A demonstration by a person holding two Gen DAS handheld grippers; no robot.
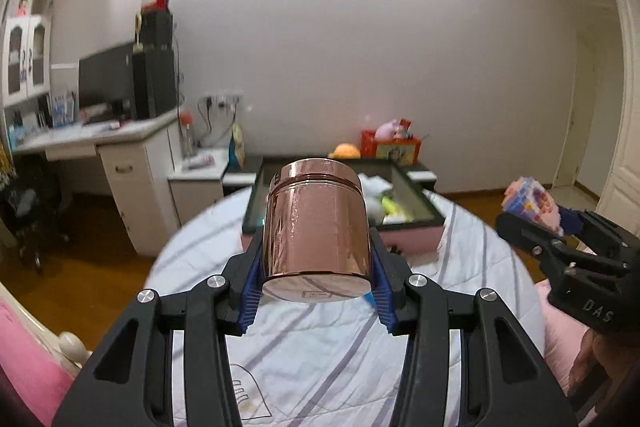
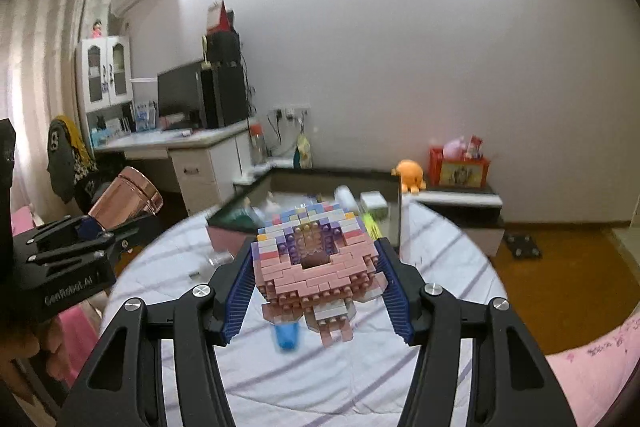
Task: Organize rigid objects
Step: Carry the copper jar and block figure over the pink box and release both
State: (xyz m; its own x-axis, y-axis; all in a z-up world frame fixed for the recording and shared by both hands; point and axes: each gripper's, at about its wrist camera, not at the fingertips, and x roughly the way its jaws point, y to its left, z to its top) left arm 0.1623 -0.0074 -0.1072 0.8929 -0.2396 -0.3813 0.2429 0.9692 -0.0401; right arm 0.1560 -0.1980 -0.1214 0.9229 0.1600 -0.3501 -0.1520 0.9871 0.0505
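Note:
My left gripper (image 1: pixel 316 267) is shut on a shiny rose-gold jar (image 1: pixel 316 223) and holds it above the striped bed sheet. It also shows at the left of the right wrist view (image 2: pixel 94 227), with the jar (image 2: pixel 124 197). My right gripper (image 2: pixel 316 275) is shut on a pink and pastel brick-built figure (image 2: pixel 312 259), held above the bed. It shows at the right of the left wrist view (image 1: pixel 532 215), with the figure (image 1: pixel 528 201). A black-rimmed storage box (image 1: pixel 420 199) with several items inside sits at the bed's far end, ahead of both grippers.
A small blue object (image 2: pixel 286 337) and small loose bits (image 2: pixel 220 261) lie on the sheet (image 2: pixel 320 379). A desk with a monitor (image 1: pixel 108 79) stands at the left. An orange plush (image 2: pixel 410 175) and a red crate (image 2: pixel 460 167) sit on a low cabinet behind the box.

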